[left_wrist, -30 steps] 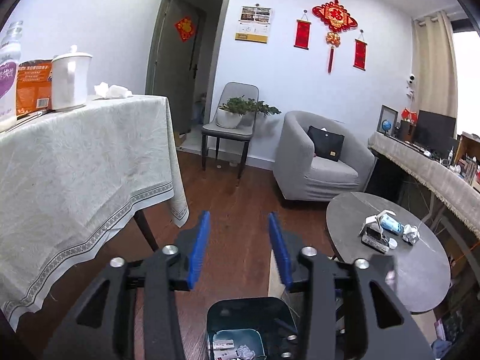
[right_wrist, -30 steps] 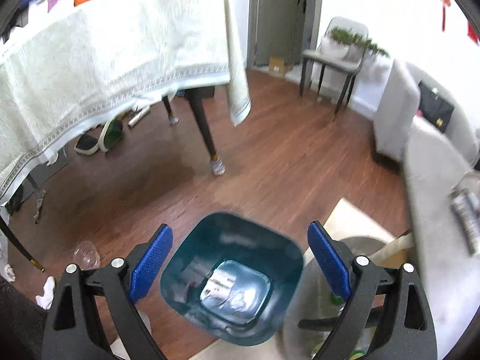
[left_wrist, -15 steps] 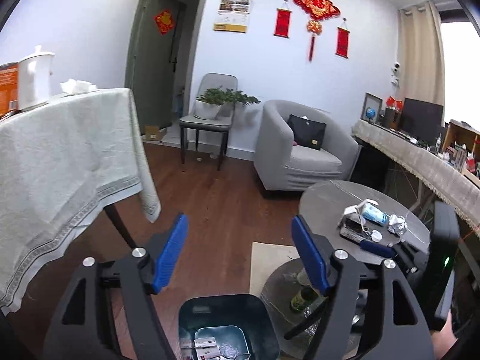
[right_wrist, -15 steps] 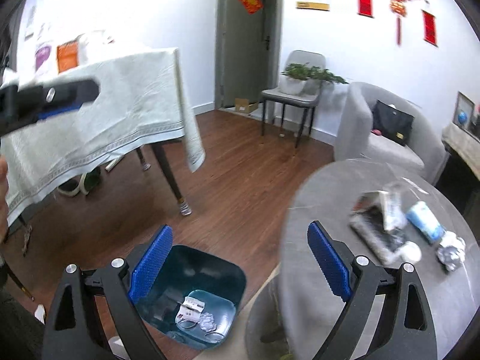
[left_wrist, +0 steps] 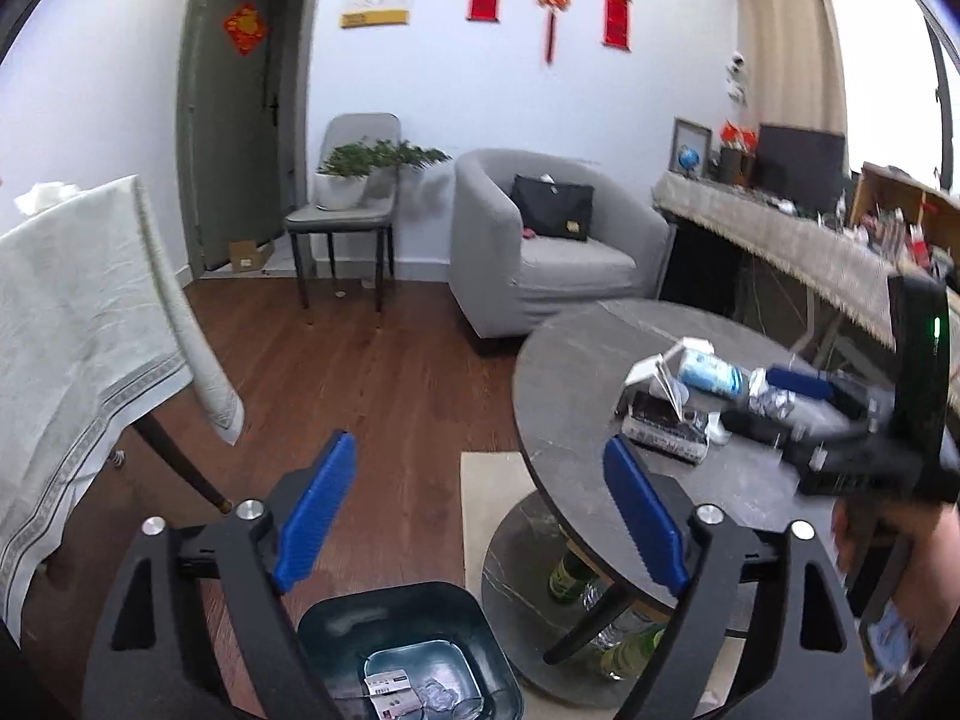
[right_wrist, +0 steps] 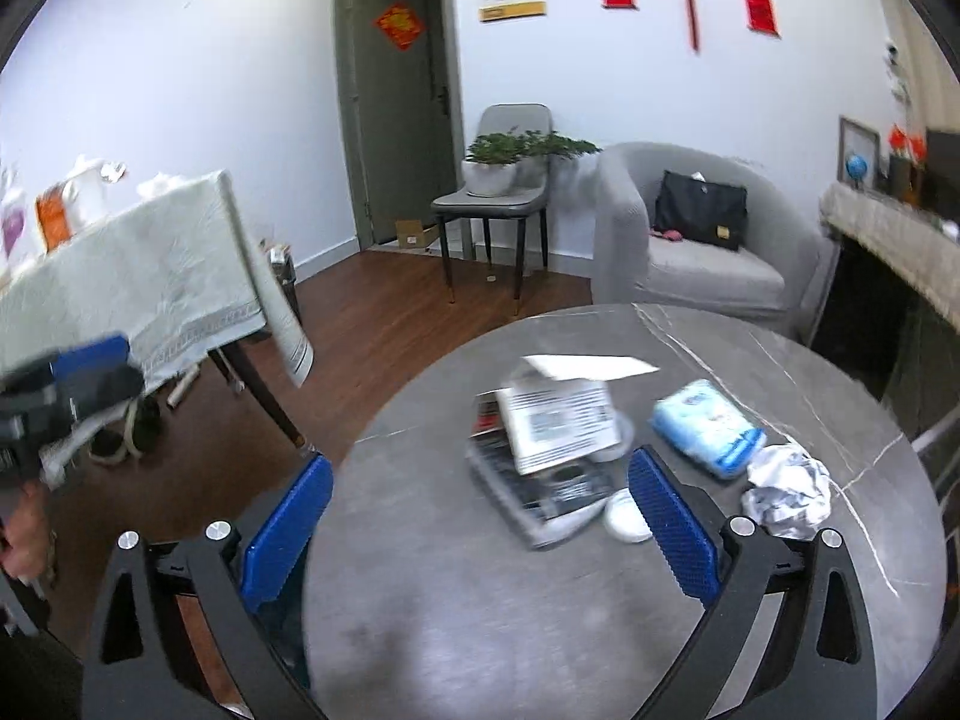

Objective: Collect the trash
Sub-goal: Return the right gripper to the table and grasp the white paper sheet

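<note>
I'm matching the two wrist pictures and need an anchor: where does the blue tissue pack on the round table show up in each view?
Left wrist: blue tissue pack lies right of centre, on the far side of the round table, just left of the right gripper.
Right wrist: blue tissue pack lies right of centre, beside the crumpled paper.
Shared landmark: the grey armchair beyond the table.

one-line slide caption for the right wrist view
Open right gripper over round grey table, facing carton, blue pack, crumpled wrapper.

Bin (left_wrist: 414, 648) on floor left of round table (right_wrist: 456, 600) w/ box (right_wrist: 540, 480), packet (right_wrist: 708, 432), wad (right_wrist: 786, 489).
</note>
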Motion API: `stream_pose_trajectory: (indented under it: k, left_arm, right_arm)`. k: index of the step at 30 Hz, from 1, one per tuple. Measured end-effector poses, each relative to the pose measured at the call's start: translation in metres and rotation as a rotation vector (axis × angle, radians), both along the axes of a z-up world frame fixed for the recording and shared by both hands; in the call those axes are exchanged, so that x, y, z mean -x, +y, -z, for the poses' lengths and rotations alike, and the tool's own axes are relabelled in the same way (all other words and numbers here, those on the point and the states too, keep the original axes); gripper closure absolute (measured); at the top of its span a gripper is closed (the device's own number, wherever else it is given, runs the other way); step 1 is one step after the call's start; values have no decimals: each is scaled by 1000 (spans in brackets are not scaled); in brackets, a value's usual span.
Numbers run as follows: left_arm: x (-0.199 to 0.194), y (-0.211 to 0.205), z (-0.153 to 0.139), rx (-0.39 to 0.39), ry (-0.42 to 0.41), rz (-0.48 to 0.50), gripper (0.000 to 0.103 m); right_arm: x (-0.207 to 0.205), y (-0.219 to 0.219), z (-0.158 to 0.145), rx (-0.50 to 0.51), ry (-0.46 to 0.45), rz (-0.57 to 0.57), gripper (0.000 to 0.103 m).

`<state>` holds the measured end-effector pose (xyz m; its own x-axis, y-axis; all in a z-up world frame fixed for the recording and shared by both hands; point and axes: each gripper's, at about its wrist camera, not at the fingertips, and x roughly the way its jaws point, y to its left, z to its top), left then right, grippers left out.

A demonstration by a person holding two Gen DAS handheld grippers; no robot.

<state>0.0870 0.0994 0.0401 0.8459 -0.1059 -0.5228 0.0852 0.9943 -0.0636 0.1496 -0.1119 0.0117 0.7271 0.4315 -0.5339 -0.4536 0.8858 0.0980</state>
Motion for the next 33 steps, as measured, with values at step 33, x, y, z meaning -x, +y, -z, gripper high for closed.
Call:
stream_pose_trajectory:
  k: [33]
  left_arm:
    - [-131, -106, 76, 9, 251, 458, 9]
  right_arm:
    - [-157, 3, 31, -54, 303, -171, 19]
